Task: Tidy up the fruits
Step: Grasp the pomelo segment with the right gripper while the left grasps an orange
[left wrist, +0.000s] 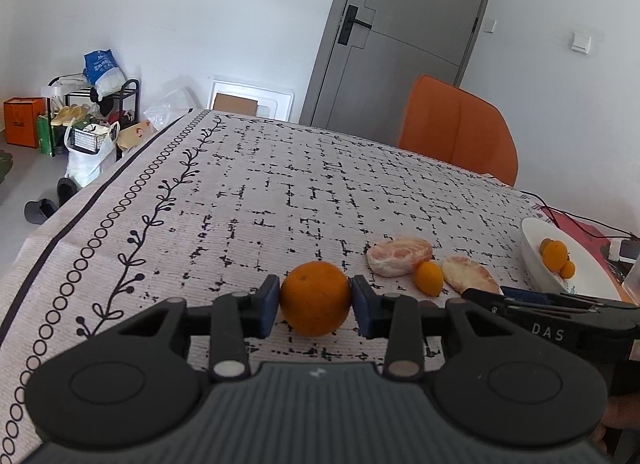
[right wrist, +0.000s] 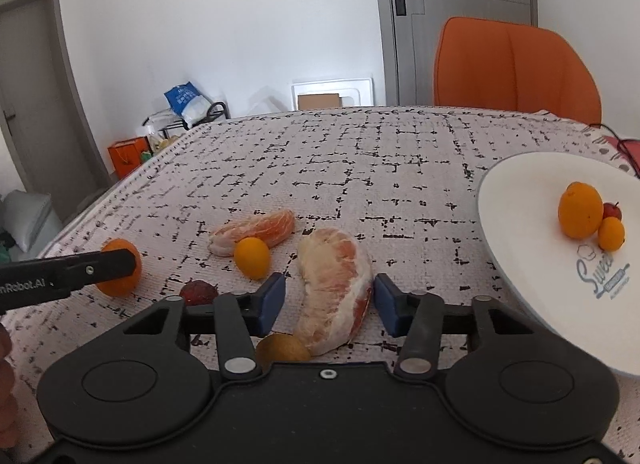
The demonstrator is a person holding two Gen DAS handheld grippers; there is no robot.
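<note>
My left gripper point(left wrist: 316, 300) has its blue pads against both sides of an orange point(left wrist: 315, 298) that rests on the tablecloth; the orange also shows in the right wrist view point(right wrist: 120, 273). My right gripper point(right wrist: 330, 298) is open around a peeled pomelo piece point(right wrist: 334, 292), with small gaps on both sides. A second pomelo piece point(right wrist: 256, 231), a small kumquat point(right wrist: 252, 257), a red lychee point(right wrist: 197, 292) and a brownish fruit point(right wrist: 282, 348) lie nearby. A white plate point(right wrist: 532, 260) at the right holds an orange point(right wrist: 580, 214), a small kumquat and a red fruit.
An orange chair point(right wrist: 516, 68) stands at the table's far side before a grey door point(left wrist: 408, 24). Cables and a red item point(left wrist: 580, 228) lie behind the plate. The table's left edge drops to a floor with a shoe rack and bags point(left wrist: 88, 120).
</note>
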